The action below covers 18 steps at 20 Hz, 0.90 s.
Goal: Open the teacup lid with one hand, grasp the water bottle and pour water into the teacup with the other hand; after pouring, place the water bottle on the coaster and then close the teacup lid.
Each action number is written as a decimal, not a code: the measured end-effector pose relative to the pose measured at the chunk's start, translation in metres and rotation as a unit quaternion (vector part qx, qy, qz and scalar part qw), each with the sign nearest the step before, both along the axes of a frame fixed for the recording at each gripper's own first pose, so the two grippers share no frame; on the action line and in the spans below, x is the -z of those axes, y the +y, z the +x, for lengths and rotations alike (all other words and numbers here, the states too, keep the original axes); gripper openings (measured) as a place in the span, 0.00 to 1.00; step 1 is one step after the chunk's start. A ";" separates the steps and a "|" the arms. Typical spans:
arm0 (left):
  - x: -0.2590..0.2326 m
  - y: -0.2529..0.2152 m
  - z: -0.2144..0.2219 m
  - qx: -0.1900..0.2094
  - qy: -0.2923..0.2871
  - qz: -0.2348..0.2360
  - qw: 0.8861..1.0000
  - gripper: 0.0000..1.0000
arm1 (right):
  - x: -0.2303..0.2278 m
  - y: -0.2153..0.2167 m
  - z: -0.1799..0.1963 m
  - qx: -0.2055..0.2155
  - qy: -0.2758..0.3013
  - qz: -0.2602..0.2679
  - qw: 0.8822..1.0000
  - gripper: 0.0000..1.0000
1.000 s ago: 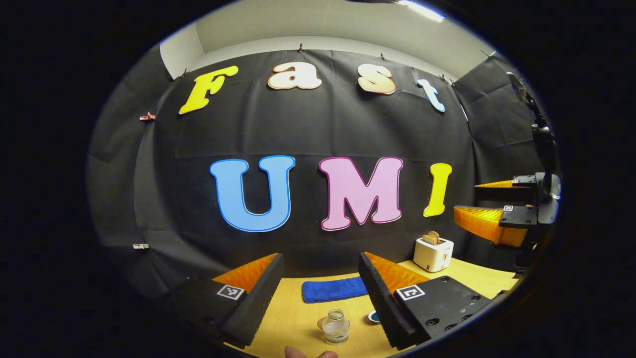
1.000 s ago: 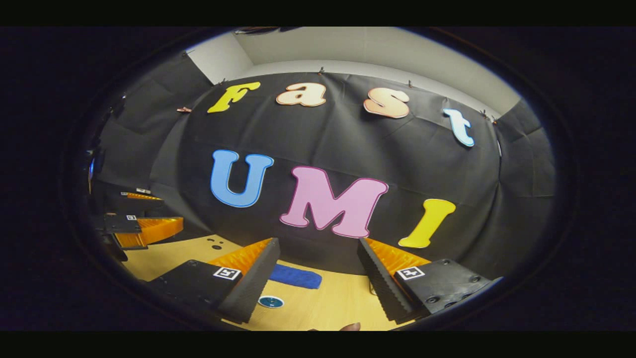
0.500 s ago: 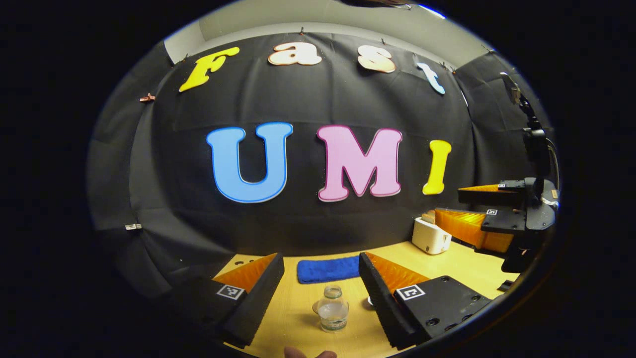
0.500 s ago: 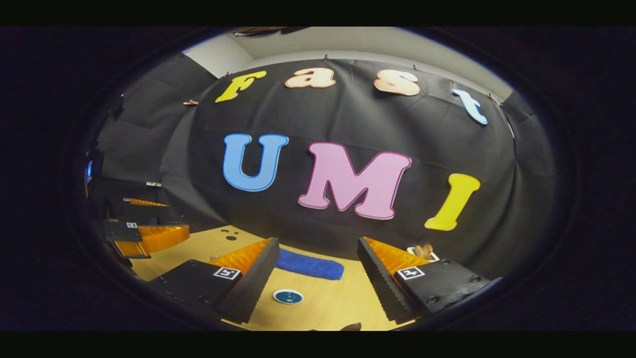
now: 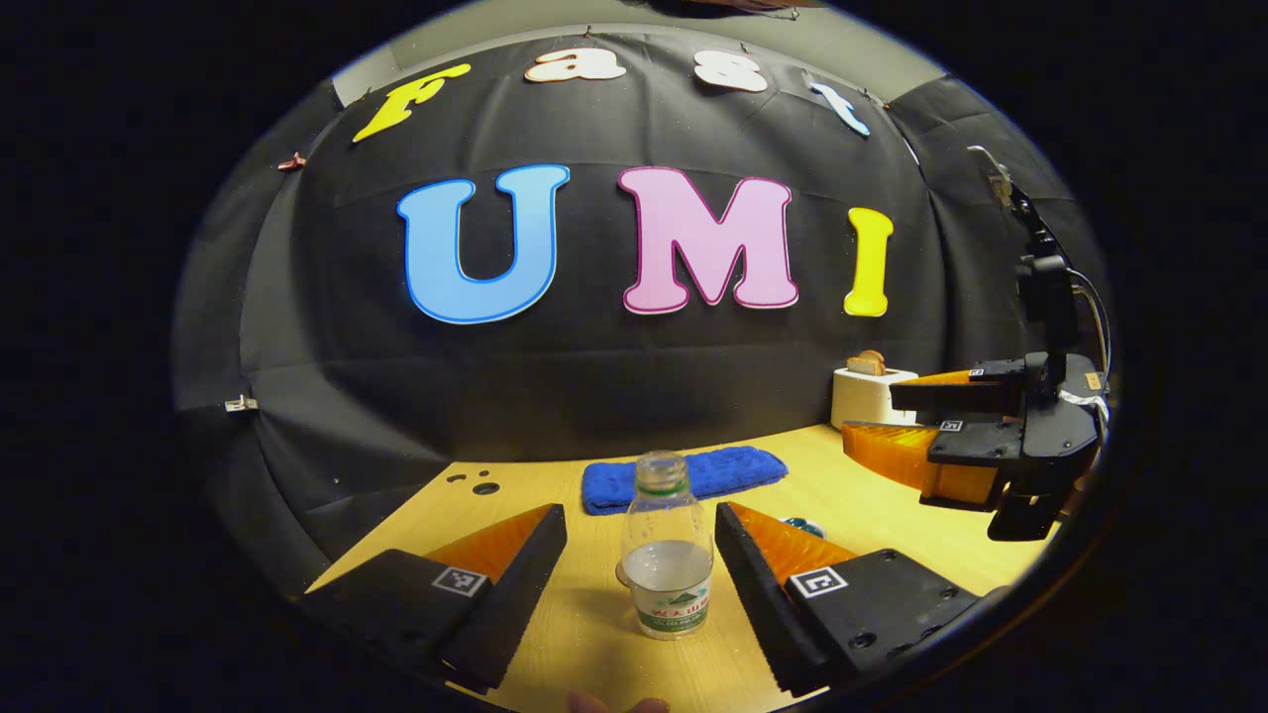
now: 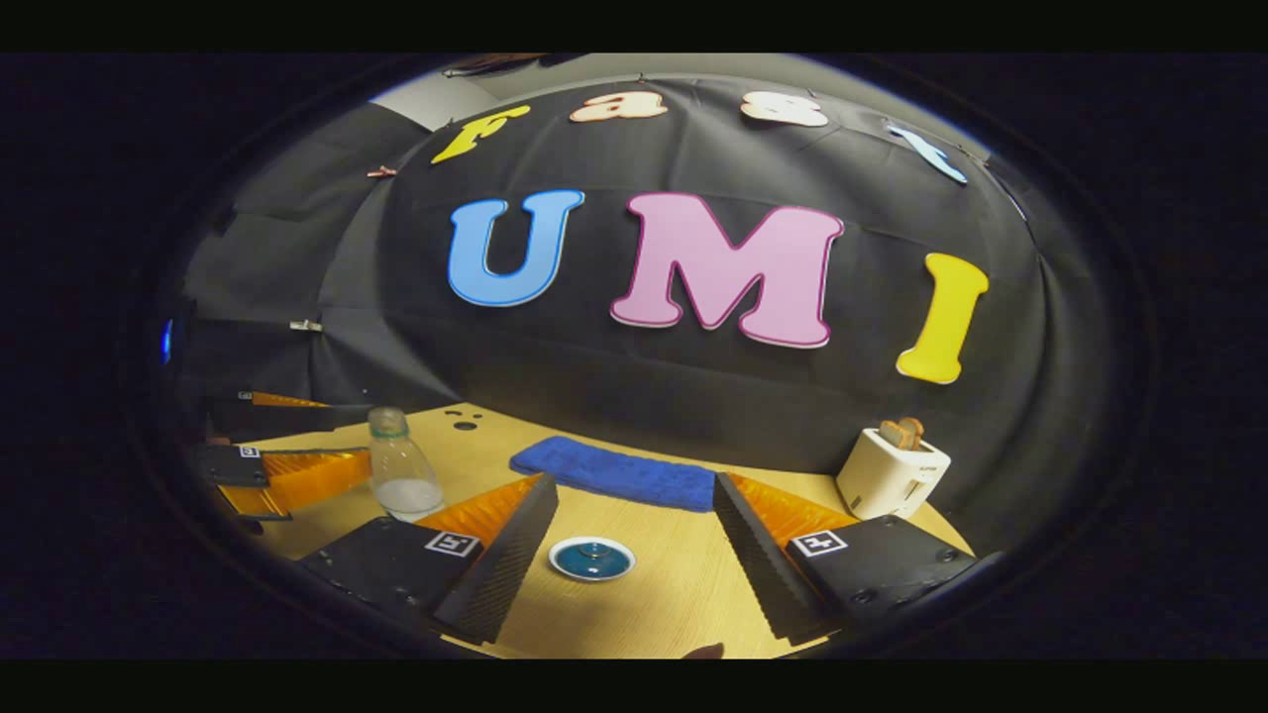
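Left gripper (image 5: 639, 550) spread wide around water bottle (image 5: 667, 555), no contact, bottle label (image 5: 674, 609) print illegible, right gripper (image 6: 634, 535) parted above blue lid (image 6: 591, 558), table (image 6: 674, 604)

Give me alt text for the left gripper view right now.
A small clear water bottle, partly filled and uncapped, stands on the wooden table between the open left gripper. Behind it lies a blue towel; at right are the right gripper and a white toaster.
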<state>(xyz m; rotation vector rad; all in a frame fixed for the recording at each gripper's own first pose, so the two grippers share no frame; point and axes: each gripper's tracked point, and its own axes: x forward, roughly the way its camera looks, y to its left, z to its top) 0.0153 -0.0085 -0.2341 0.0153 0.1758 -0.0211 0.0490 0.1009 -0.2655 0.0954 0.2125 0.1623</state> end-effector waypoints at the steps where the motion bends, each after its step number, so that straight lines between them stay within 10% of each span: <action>1: 0.013 0.000 0.003 -0.002 0.002 -0.002 1.000 0.95 | 0.013 0.004 0.004 -0.003 0.002 0.000 1.000 0.98; 9: 0.073 -0.016 0.024 0.012 0.024 -0.026 0.999 0.97 | 0.096 0.042 0.031 -0.048 0.040 0.001 0.998 0.91; 18: 0.093 -0.027 0.045 0.012 0.029 -0.038 0.999 0.97 | 0.132 0.057 0.040 -0.073 0.079 0.021 0.994 0.55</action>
